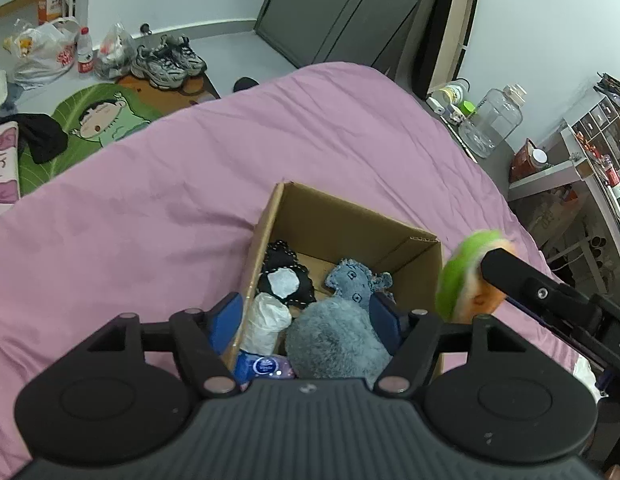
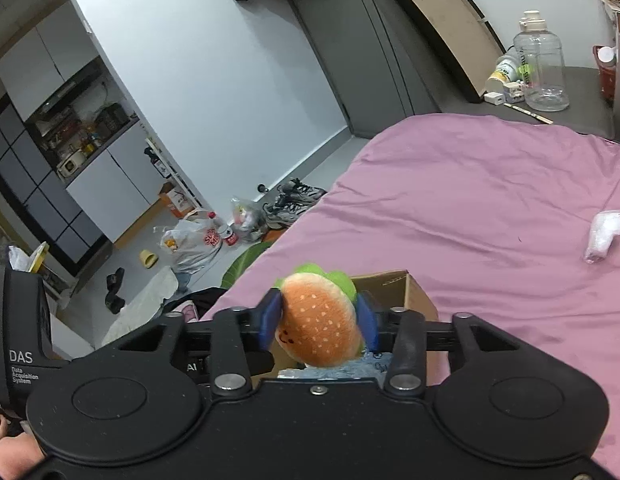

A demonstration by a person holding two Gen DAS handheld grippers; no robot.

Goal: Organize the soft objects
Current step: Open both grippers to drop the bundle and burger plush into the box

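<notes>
Right gripper (image 2: 319, 322) fingers are sitting apart either side of the burger plush (image 2: 320, 320); pad contact is hard to tell. The burger is hanging over the box (image 2: 420, 300) rim, bun top facing the camera, lettuce edge pointing away and up, flat axis running along the fingers.

Left gripper (image 1: 306, 316) fingers are standing apart, clamped on nothing, hovering over the box (image 1: 350, 216), the grey fluffy plush (image 1: 334, 340) lying below between them. Blue-grey toy (image 1: 354, 282), black pouch (image 1: 286, 276) and white roll (image 1: 268, 322) are lying inside. The box is sitting on the pink bed (image 1: 150, 220).
</notes>
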